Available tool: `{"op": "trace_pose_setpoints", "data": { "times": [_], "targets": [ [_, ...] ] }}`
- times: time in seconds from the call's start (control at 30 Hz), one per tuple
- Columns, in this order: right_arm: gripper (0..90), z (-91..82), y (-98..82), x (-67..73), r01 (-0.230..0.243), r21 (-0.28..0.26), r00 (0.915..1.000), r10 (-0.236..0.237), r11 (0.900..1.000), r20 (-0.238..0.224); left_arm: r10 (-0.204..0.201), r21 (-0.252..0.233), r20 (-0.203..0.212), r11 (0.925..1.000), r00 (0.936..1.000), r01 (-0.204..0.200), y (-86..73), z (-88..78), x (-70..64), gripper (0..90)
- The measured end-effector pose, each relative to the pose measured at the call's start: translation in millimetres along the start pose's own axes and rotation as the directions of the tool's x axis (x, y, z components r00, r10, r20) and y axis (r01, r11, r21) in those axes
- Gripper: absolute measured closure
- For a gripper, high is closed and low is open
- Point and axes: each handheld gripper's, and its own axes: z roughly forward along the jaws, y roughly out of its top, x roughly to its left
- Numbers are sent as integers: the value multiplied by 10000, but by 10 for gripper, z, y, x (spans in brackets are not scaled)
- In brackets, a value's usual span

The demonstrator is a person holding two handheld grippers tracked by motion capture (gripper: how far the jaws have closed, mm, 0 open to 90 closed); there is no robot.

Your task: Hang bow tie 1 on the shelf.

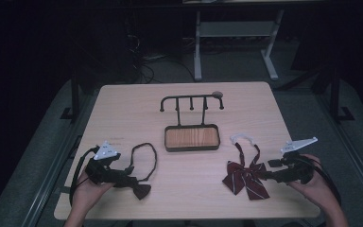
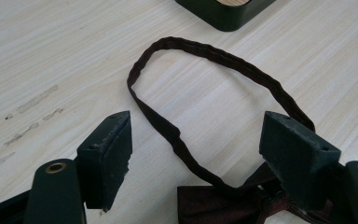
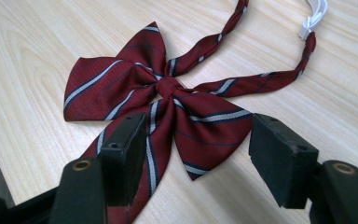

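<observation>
dark bow tie (image 2: 223,207): its knot and wings are cut off by the bottom edge of the left gripper view; the right finger (image 2: 298,156) covers part of the knot.
striped bow tie (image 3: 168,112): its lower tail is hidden behind the left finger (image 3: 123,154).
white clasp (image 3: 314,14): cut off by the top edge.
tray (image 2: 223,11): only a corner is in frame.

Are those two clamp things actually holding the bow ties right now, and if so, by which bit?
No, nothing is held. The left tool stands open over the dark bow tie, and the right tool stands open over the striped red bow tie; neither presses on the cloth.
</observation>
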Motion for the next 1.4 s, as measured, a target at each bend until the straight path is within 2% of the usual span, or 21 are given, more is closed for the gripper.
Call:
{"op": "trace_pose_setpoints", "data": {
  "times": [0.1,0.13,0.37,0.53,0.8,0.87,0.97,1.17,1.4],
  "targets": [
    [367,8,0,7,157,-63,9999,-157,9999,11,30,95,70,10000,10000,-31,7,18,-9,259],
    [367,3,7,24,14,18,10000,-14,10000,2,74,126,107,9999,9999,-75,10,24,-11,259],
    [370,29,61,80,156,176,9999,-157,9997,52,101,202,185,9997,9998,-105,-1,41,-5,259],
    [371,44,165,135,453,324,9989,-455,9984,66,92,182,193,9998,9998,-95,3,44,-17,259],
    [379,31,309,161,553,644,9984,-562,9964,111,206,212,241,9996,9995,-211,12,47,-16,259],
    [379,20,341,167,598,660,9979,-613,9960,198,74,153,281,9999,9996,-78,10,40,-21,259],
    [391,18,403,168,680,709,9974,-696,9952,200,193,159,252,9997,9995,-197,16,31,-17,259],
    [408,91,540,182,833,1161,9962,-856,9897,155,160,170,303,9997,9994,-165,10,43,-29,259],
    [433,153,719,143,874,1409,9957,-910,9862,195,207,141,295,9997,9993,-211,13,32,-19,259]
  ]
}}
